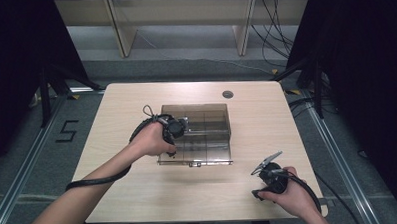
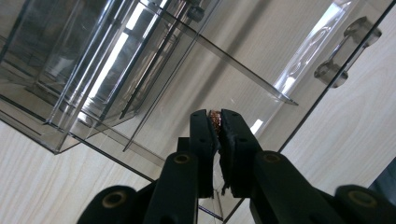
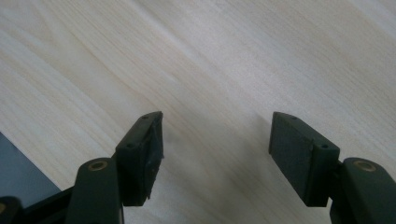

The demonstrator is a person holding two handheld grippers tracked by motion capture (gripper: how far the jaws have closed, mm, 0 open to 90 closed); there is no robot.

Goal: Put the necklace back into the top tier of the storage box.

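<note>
One clear plastic organizer box [image 1: 207, 136] with several compartments stands in the middle of the table [image 1: 139, 194]. The left gripper [image 2: 215, 122] is at its near left part, jaws clenched on one small copper-coloured object [image 2: 215, 115]. The right gripper [image 3: 215, 140] is near the right front edge, jaws spread apart over bare wood.

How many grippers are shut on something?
1. The left gripper, over the clear box, pinches a small coppery object. The right gripper is open over the table.

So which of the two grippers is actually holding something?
The left gripper, over the clear compartment box: its jaws pinch a small coppery object. The right gripper is open above bare table.
</note>
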